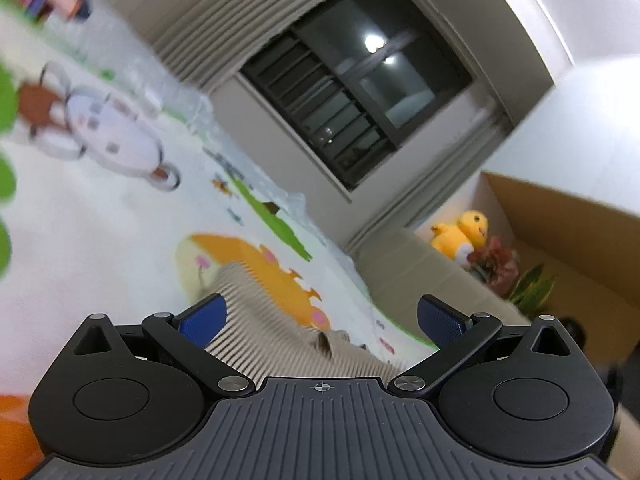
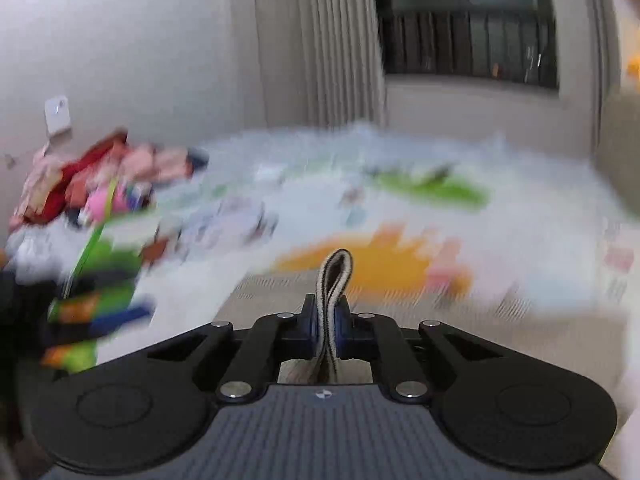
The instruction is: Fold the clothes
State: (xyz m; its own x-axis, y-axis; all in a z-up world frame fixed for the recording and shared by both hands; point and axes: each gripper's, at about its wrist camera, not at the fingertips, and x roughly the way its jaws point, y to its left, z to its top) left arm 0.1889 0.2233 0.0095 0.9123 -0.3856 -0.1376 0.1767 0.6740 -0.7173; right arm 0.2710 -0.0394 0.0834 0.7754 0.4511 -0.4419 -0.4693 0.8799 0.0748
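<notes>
Spread over the floor is a white play mat [image 1: 120, 216] printed with cartoon animals, an orange dinosaur and green strips, and all the clothes lie on it.

Nearest the left wrist camera, the left tool [image 1: 320, 318] stands wide open with nothing between its blue pads [image 1: 202, 322]. Just under and beyond it lies a beige ribbed garment [image 1: 264, 320], spread flat on the mat and partly covering the orange dinosaur print. No pad touches it in this view.

In the right wrist view, the right tool [image 2: 327, 324] is closed tight on a narrow fold of the beige ribbed garment [image 2: 332, 280]; a dark-edged loop of the cloth sticks up and forward from between the pads, while the rest of the garment lies on the mat below. This view is heavily blurred.

Farther off, at the left of the right view, a heap of mixed clothes [image 2: 100, 184] in red, pink and white sits on the mat against the wall. At the right of the left view, a yellow plush duck [image 1: 460, 236] and a small plant [image 1: 532, 288] sit in front of a cardboard box [image 1: 580, 232].

Behind everything hang pale pleated curtains [image 1: 224, 28] beside a dark window [image 1: 360, 80].
</notes>
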